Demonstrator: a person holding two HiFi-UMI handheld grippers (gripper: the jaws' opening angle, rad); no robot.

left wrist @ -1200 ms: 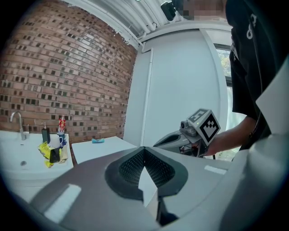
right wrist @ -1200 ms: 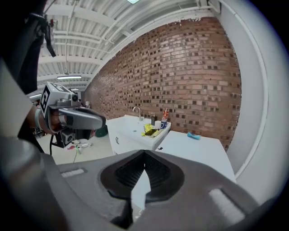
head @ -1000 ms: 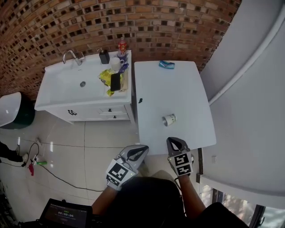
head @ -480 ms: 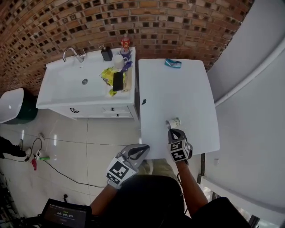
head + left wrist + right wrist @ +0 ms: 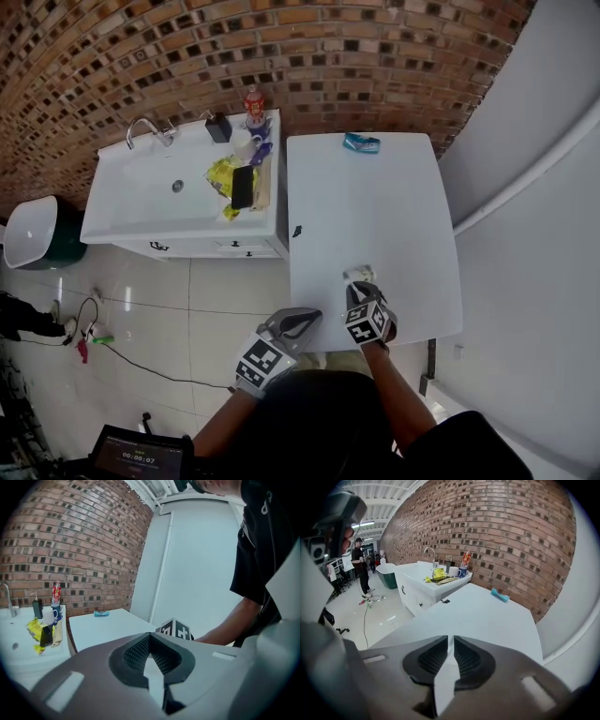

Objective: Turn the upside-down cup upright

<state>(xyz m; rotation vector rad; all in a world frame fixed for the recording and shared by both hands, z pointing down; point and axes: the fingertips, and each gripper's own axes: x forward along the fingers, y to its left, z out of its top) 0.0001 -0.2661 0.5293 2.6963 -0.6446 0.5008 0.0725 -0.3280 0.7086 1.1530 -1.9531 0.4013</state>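
Evidently the approach is the step in hand. The right tongs sit over the 6 o'clock edge of the desk, tips just beside the small pale cup at their 12 o'clock. Their own view shows the jaws drawn together to a thin slit with nothing between them, and the cup does not show there. Whether the cup stands mouth-down or lies on its side is too small to tell. The left tongs hang off the desk at the cup's 8 o'clock, jaws likewise together and empty. Next, I judge, the right jaws must part to take the cup's wall, close on it, then lift and roll it mouth-up.
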